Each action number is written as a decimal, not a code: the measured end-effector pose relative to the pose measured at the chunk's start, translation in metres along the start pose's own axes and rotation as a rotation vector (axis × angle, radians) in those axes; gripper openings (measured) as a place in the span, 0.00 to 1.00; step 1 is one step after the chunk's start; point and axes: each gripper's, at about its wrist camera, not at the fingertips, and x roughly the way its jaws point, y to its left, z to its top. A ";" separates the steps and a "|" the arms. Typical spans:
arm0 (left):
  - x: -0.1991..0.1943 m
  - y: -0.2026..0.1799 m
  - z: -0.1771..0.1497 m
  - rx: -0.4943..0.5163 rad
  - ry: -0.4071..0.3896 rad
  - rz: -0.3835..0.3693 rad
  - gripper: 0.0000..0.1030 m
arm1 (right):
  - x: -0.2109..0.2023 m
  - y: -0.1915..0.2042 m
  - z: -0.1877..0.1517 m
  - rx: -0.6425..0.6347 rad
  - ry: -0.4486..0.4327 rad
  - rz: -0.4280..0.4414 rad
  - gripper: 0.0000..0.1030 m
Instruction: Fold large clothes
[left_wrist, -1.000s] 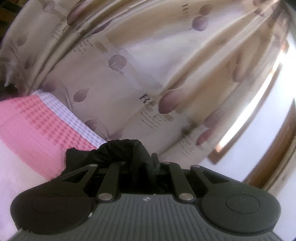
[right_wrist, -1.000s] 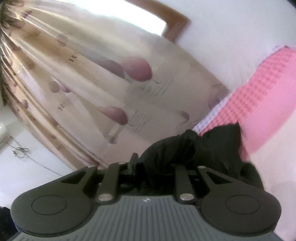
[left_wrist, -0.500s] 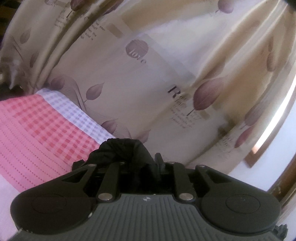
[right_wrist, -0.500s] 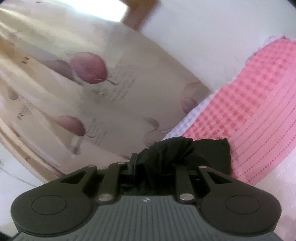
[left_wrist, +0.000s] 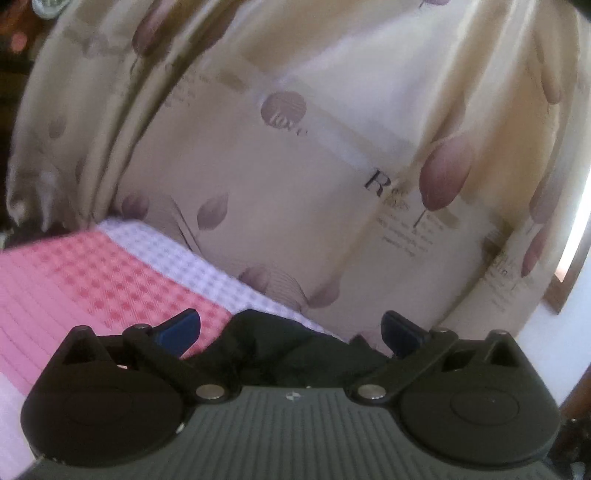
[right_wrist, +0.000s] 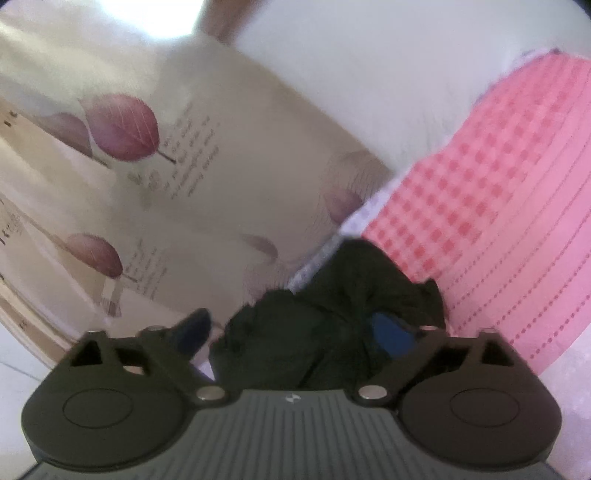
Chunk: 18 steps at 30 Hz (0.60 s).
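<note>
Step in hand: we judge this a release; both edges of the black garment (left_wrist: 291, 350) are being let go onto the pink checked bedcover (left_wrist: 92, 280).
Left tongs (left_wrist: 290, 330): jaws spread wide, having just been opening; the dark cloth bunches between the blue pads (left_wrist: 181, 326), touching neither, so nothing is gripped.
Right tongs (right_wrist: 295, 332): also wide apart after just opening; the garment (right_wrist: 332, 314) lies heaped between them and drapes against the right-hand pad (right_wrist: 391, 332), though blur leaves us unsure whether it still clings there.
Where the garment is: directly ahead of and under both tongs, at the bedcover's pale lilac edge.
Next move: we judge it calls for backing straight out so no fold snags, then finding fresh edges to grip.
Left view only: the leaf-printed curtain (left_wrist: 332, 166) filling the far side ahead.
Right view only: a plain white wall (right_wrist: 369, 92) above the bedcover (right_wrist: 498, 203), and more of the cloth's heap.
</note>
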 end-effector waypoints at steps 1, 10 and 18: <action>0.000 -0.001 -0.001 -0.011 0.008 -0.010 0.99 | -0.002 0.001 0.000 -0.002 -0.009 0.003 0.95; 0.046 -0.089 -0.026 0.169 0.244 -0.252 0.32 | 0.064 0.139 -0.071 -0.691 0.179 -0.027 0.44; 0.128 -0.112 -0.055 0.417 0.369 -0.255 0.25 | 0.176 0.171 -0.137 -0.943 0.409 -0.074 0.33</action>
